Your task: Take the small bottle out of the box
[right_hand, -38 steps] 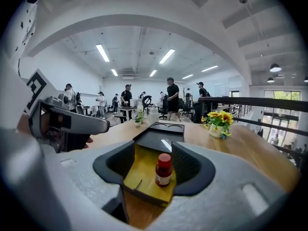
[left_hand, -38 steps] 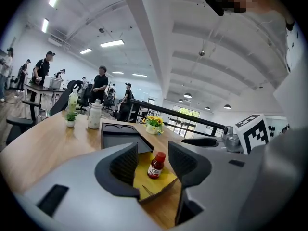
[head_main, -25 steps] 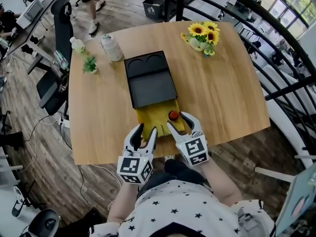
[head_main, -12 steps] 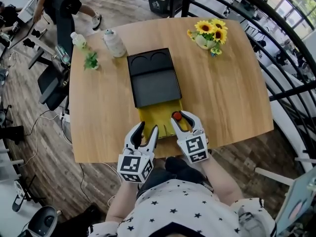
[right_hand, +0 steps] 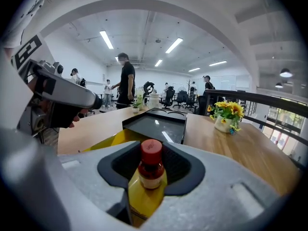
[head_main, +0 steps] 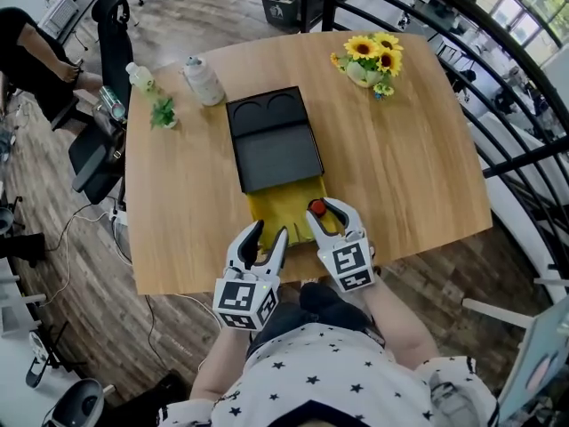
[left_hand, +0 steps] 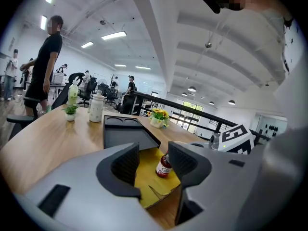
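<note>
Now pinching small bottle (head_main: 316,207), upright inside yellow box (head_main: 271,207), with right tool (head_main: 322,213), having just been closing on it; holding left tool (head_main: 267,231) spread, empty, beside box.

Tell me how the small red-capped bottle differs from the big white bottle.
The small bottle has a red cap; the white bottle is pale all over and larger. The small bottle stands in the yellow box; the white bottle on the table. Both stand upright.

right gripper (head_main: 325,214) jaws just closed around red-capped small bottle (head_main: 316,208) in yellow box (head_main: 272,208), left gripper (head_main: 268,235) beside
</note>
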Motion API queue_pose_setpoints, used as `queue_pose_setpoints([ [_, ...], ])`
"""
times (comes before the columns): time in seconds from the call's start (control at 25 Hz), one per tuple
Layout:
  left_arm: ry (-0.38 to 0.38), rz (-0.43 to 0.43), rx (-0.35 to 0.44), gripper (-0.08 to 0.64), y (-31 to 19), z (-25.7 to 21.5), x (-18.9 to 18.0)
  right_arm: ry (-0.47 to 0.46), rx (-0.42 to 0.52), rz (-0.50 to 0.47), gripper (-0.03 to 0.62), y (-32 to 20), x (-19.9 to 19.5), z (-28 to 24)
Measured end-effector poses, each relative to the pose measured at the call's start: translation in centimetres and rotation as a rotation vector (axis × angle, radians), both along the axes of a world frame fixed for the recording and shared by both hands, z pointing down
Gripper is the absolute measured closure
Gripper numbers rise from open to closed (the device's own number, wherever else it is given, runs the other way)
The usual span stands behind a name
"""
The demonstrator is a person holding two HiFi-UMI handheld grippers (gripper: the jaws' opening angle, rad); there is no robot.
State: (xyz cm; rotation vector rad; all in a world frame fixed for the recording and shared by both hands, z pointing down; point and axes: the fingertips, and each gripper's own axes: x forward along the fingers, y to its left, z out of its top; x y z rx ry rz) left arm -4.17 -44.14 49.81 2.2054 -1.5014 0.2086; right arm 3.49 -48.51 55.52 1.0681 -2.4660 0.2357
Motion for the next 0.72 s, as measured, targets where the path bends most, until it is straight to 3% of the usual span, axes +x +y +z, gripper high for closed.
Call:
queue_pose_setpoints([
  [0.72,0.009,0.025,0.062,0.383,5.8,-1.7,-1.8,-0.059,0.084,0.089,0.451,5.7,-0.6,-6.1],
])
